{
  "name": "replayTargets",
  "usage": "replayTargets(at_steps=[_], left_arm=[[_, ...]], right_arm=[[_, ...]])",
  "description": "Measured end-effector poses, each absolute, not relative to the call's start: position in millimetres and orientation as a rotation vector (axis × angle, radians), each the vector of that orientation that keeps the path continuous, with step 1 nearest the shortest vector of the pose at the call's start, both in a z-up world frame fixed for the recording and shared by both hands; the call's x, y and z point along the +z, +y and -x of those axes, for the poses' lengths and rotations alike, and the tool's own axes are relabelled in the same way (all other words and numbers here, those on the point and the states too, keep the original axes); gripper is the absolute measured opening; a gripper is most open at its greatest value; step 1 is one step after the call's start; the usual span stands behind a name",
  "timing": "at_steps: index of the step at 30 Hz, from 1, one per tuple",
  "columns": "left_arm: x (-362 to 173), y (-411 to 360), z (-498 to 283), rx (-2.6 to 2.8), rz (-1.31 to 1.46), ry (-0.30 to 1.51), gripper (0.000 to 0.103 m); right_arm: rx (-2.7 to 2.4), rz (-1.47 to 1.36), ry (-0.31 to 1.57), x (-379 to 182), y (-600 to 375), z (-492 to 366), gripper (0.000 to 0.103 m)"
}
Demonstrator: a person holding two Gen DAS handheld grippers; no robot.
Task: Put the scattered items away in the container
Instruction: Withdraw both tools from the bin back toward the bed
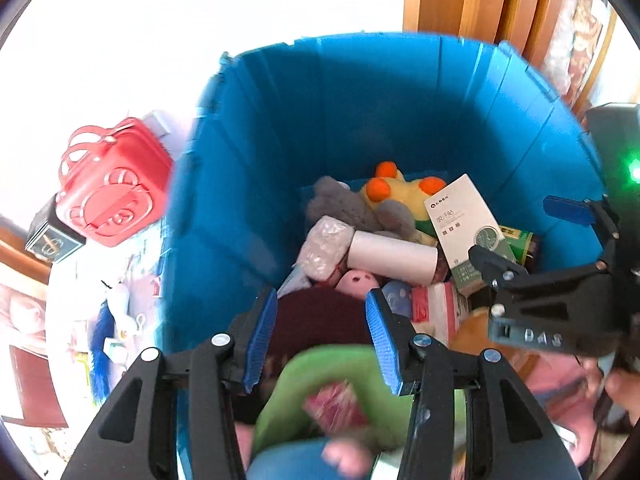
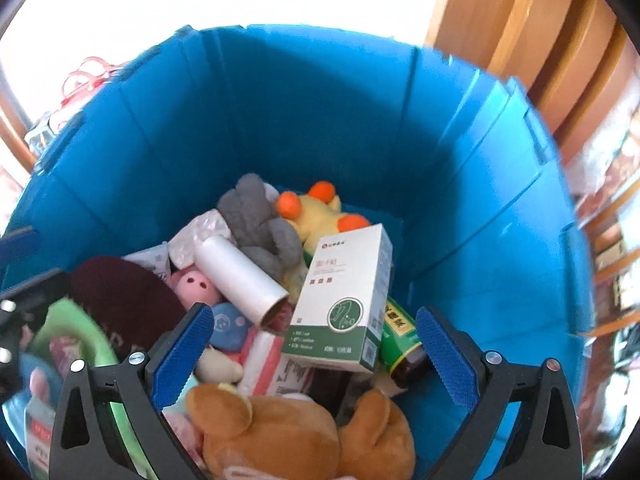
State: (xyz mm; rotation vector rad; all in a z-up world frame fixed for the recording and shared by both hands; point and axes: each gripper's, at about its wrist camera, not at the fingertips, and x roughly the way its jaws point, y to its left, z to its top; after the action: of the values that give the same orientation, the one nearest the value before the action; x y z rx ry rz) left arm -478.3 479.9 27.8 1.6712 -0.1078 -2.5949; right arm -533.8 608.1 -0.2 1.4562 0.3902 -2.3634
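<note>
Blue bin (image 2: 320, 128): a big plastic tub with stiff, smooth, ribbed walls. It fills the middle of both views and is already full of things.
Left tool (image 1: 322, 336): its blue ridged pads are partly apart and nothing is pinched between them. It hangs over the near side of the bin, above a dark red cap (image 1: 320, 320) and something soft and green (image 1: 340, 384), too blurry to name.
Right tool (image 2: 316, 356): jaws wide apart and empty, above the pile.
Brown teddy bear (image 2: 296, 436): at 6 o'clock in the right view. Soft, fluffy and light. It will squash, so pinch an ear or a paw.
White and green box (image 2: 344, 304): thin card, light, flat sides and sharp corners. Take it by the two wide faces, gently, or it may dent.
White tube (image 2: 244, 276): a smooth round roll. It may slip or roll, so hold it across the middle.
Dark bottle with green label (image 2: 400, 340): at 4 o'clock from the box. Looks hard and heavier, maybe slippery.
Yellow plush with orange bits (image 2: 316, 212) and grey plush (image 2: 256, 220): at 12 o'clock in the pile, soft and fuzzy.
Pink pig toy (image 2: 194, 284): small and round, looks soft.
Red bag (image 1: 112, 184): outside the bin at 9 o'clock in the left view, shiny with hoop handles to grab.
</note>
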Motion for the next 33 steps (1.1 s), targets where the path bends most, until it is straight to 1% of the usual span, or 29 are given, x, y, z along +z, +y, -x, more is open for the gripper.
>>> replayTargets(at_steps=[2,6,8,10,18,24,29,33], left_arm=[[45,468,456,-2.626,-1.625,-0.088,0.045],[78,443,416,-2.686,-1.484,-0.056,0.047],[91,430,398,-2.715,-1.419,-0.023,0.058],[101,416,379,-2.736,-1.349,-0.006,0.063],[107,347,294,-2.748,-1.219,0.022,0.063],[100,257,209,-2.733,-1.154,0.075,0.063],[87,174,127,-2.673,-1.053,0.009,0.063],[75,110,79,-2.621,-1.025,0.034,0.063]], right_arm=[[-2.334,-1.403,0.378,12,604,520,0.103],[-2.293,-1.297,0.292,40,602,492,0.103],[-2.289,-1.251,0.252,56,603,476,0.103],[-2.298,-1.217,0.236,69,600,462,0.103],[-2.329,-1.084,0.195,101,554,386,0.103],[-2.323,-1.009,0.167,104,483,308,0.103],[-2.308,-0.957,0.124,98,409,249,0.103],[-2.299,-0.924,0.140,90,354,211,0.103]])
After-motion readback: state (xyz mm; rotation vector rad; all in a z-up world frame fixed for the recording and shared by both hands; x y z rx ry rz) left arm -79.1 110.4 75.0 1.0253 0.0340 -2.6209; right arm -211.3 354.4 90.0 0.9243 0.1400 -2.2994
